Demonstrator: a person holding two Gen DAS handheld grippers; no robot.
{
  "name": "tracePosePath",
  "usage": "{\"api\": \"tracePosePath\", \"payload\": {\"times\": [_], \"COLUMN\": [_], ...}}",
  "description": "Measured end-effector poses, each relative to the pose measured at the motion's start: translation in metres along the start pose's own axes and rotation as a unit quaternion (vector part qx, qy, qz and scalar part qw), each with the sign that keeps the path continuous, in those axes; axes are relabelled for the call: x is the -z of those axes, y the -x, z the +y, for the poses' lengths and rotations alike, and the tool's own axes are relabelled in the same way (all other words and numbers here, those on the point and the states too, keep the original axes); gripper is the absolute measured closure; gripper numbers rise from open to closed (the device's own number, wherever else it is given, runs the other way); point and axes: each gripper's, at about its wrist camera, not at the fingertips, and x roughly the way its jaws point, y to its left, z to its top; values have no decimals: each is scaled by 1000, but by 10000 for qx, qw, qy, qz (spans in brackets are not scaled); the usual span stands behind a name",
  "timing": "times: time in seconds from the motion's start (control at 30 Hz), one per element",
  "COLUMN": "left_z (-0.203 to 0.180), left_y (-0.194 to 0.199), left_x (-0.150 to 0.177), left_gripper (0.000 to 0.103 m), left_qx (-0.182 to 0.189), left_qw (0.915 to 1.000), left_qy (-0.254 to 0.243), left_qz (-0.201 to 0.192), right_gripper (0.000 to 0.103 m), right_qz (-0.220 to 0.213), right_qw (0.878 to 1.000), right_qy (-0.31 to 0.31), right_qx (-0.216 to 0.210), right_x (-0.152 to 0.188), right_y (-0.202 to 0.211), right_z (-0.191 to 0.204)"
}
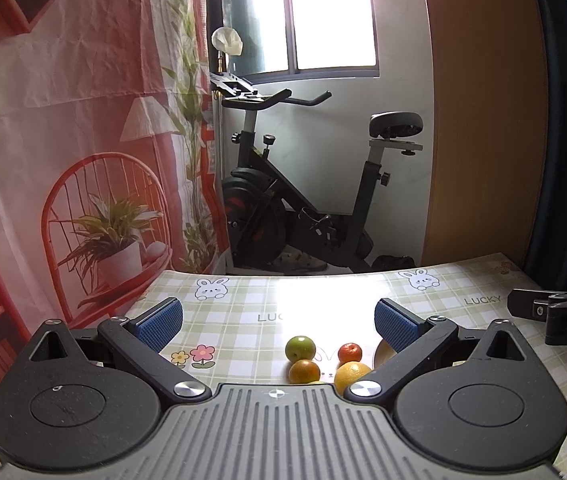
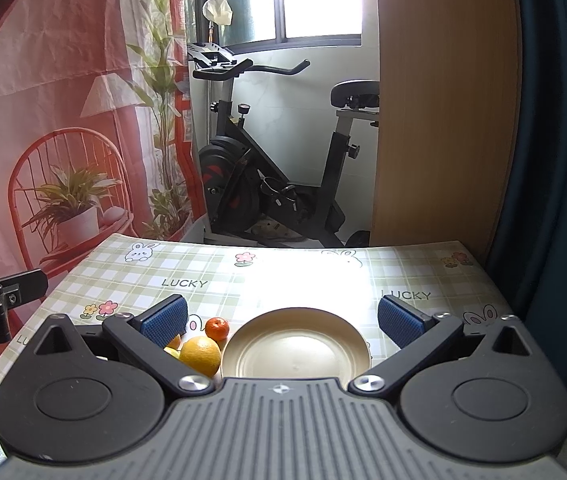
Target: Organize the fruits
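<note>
**Fruit on checked cloth, plate waiting**

Behind the table (image 2: 283,276) a printed red backdrop (image 1: 63,120) is hanging at left, an exercise bike (image 1: 295,200) is standing under a bright window, and a wooden panel (image 1: 483,120) is closing the right side.

Items, left to right:

1. Left gripper (image 1: 279,320): hovering low over the checked cloth, jaws spread wide, blue pads (image 1: 161,322) holding nothing. The fruit is lying just ahead of it, between the fingers.
2. Green fruit (image 1: 300,347): sitting farthest left and back in the cluster.
3. Orange (image 1: 304,372): sitting just in front of the green fruit, seemingly touching it.
4. Tangerine (image 1: 349,353): sitting to the right, near the plate.
5. Large yellow-orange fruit (image 2: 200,355): sitting just beside the plate rim. A sliver of something yellow-green is showing beside it; what it is cannot be told.
6. Plate (image 2: 295,354): lying right of the cluster, carrying no fruit.
7. Right gripper (image 2: 281,322): hanging over the plate, jaws likewise spread, gripping nothing.

Status: by my reading, the sorting is barely starting. Every visible fruit is resting on the cloth and none on the plate, so, if the plate is the goal, all the transfers are remaining. The large fruit, nearest the plate, looks the easiest first pick.
</note>
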Motion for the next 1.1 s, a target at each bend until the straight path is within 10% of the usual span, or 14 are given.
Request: {"api": "tracePosePath", "payload": {"times": [0.53,1.1], "left_z": [32,55], "left_y": [-46,-81], "left_x": [1,38], "left_gripper": [1,12], "left_qx": [-592,193], "left_qw": [9979,9983], "left_qy": [202,230], "left_qz": [-154,509], "right_gripper": [0,0], "right_qz": [-1130,-789], "right_qw": [9874,9859], "right_qy": [-700,-570], "right_qx": [-859,-1360], "right_x": [11,46], "right_y": [-36,-103], "right_z": [-22,12]}}
